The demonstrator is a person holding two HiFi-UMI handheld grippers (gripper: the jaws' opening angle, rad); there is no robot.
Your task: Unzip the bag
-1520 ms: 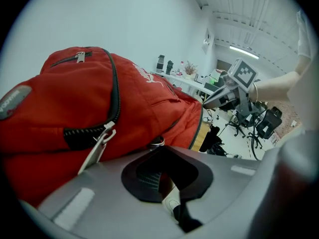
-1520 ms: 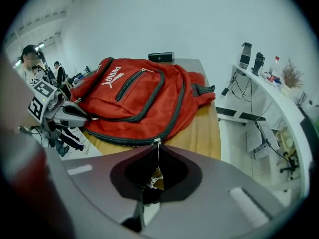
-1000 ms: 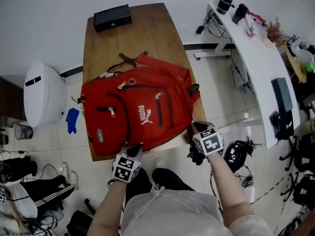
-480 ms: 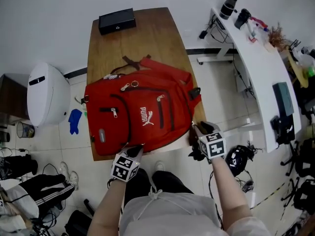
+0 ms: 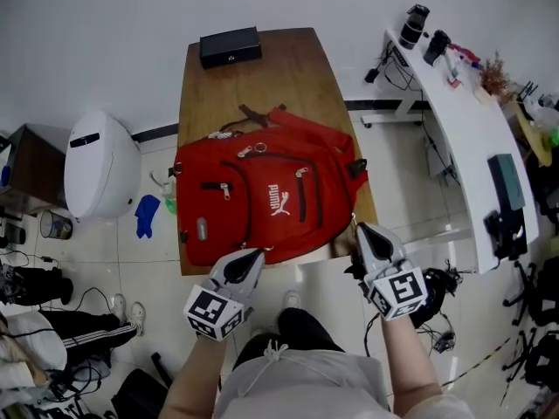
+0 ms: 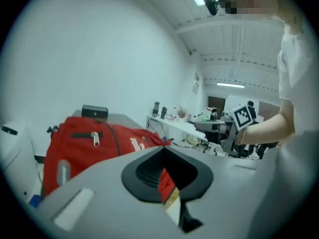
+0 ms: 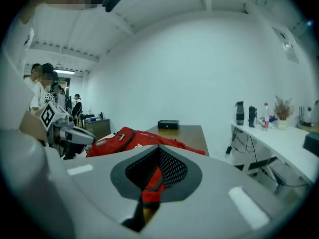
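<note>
A red backpack (image 5: 271, 201) lies flat on the wooden table (image 5: 262, 81), its zips closed and their metal pulls (image 5: 247, 152) near its far edge. My left gripper (image 5: 255, 255) hovers shut at the bag's near edge, with nothing in it. At the table's near right corner, just off the bag's corner, my right gripper (image 5: 361, 229) is also shut and empty. In the left gripper view the closed jaws (image 6: 167, 183) point at the backpack (image 6: 89, 143). The right gripper view shows shut jaws (image 7: 149, 188) with the backpack (image 7: 134, 141) beyond.
A black box (image 5: 230, 46) sits at the table's far end. To the right stands a white curved desk (image 5: 463, 138) with bottles and gear. Left of the table are a white rounded appliance (image 5: 100, 164) and a blue glove (image 5: 147, 215) on the floor.
Both grippers have drawn back a little from the bag's near edge toward the person and now look larger. The head camera has shifted. The bag lies as before.
</note>
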